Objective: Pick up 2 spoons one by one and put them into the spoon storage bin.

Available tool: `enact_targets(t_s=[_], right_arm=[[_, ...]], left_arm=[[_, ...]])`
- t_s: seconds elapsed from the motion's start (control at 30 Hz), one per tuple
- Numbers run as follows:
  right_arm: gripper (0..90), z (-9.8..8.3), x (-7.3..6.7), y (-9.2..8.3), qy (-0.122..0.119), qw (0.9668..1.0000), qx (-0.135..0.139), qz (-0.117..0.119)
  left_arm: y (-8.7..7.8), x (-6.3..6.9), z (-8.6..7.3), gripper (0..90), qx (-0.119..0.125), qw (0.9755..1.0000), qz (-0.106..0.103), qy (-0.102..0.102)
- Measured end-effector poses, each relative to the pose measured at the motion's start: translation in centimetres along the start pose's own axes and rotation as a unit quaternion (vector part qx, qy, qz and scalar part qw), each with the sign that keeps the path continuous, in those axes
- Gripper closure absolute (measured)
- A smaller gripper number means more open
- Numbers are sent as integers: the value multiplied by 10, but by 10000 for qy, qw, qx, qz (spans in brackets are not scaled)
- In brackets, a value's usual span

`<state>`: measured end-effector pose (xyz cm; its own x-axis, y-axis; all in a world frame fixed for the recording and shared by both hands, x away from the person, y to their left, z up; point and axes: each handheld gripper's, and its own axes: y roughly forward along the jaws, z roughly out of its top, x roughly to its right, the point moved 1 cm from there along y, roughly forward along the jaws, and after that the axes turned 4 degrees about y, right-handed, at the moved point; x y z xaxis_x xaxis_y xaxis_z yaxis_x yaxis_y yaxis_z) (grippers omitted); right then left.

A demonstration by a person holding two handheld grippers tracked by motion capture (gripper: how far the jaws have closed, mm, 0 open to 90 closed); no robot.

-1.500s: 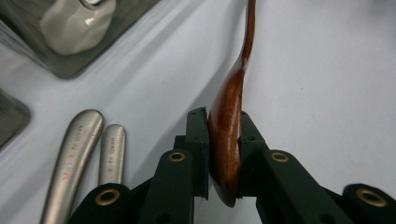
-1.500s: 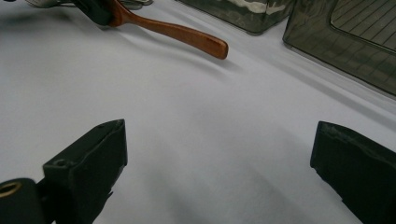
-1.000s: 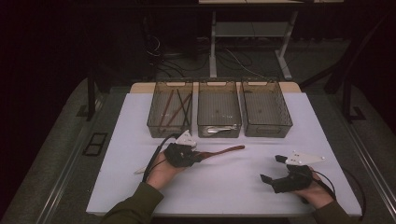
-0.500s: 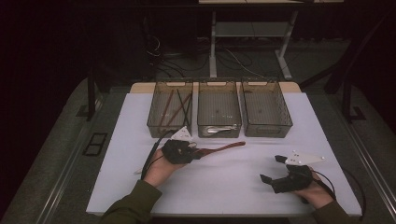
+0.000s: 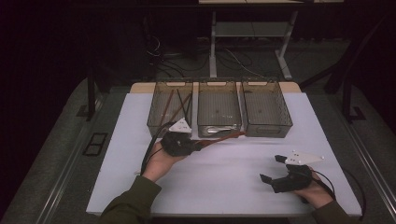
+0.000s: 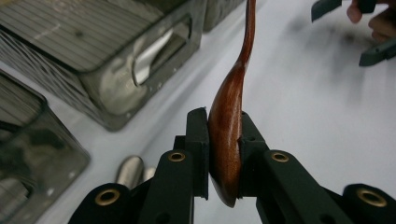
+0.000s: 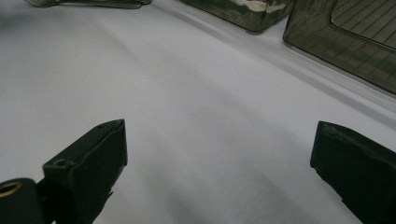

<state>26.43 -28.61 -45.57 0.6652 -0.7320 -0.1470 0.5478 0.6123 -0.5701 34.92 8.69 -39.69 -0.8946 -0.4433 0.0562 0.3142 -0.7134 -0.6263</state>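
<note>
Left gripper view: the left gripper (image 6: pixel 223 154) has its two black jaws clamped on the bowl of a wooden spoon (image 6: pixel 227 135), pressing on it from both sides. The spoon is a glossy reddish-brown, smooth and curved, its bowl standing on edge between the pads and its thin handle running up and away over the white table (image 6: pixel 303 116). To the left sit smoky, see-through plastic bins with ribbed walls and a cut-out handle; the nearer middle bin (image 6: pixel 116 70) shows a shiny metal piece through its wall. Something rounded and silvery lies on the table low at the left, too blurred to name.

In the high view the left gripper (image 5: pixel 180 142) is held in front of the three bins, with the spoon (image 5: pixel 219 138) reaching to the right, its handle tip near the front of the middle bin (image 5: pixel 218 126). The left bin (image 5: pixel 161 122) holds a few long thin dark and brown sticks; the right bin (image 5: pixel 280 125) is rectangular like the others. All three stand side by side at the far edge of the flat matte white tabletop.

The right gripper (image 5: pixel 278 170) rests low on the table near the front right, well apart from the spoon. In the right gripper view its blocky black jaws stand wide apart with only bare white table (image 7: pixel 210 116) between them.
</note>
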Motion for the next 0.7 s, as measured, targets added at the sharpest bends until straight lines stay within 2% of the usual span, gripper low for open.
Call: enact_targets(t_s=[0.17,0.47,0.7], right_arm=[[38,0,-1,0,66,10000,-34,13],[38,0,0,0,21,10000,16,-1],[38,0,0,0,26,10000,10,1]], left_arm=[[1,-9,14,785,96,9999,88,-9],[10,-29,39,785,180,9994,289,-35],[24,-49,49,785,245,9981,501,-256]])
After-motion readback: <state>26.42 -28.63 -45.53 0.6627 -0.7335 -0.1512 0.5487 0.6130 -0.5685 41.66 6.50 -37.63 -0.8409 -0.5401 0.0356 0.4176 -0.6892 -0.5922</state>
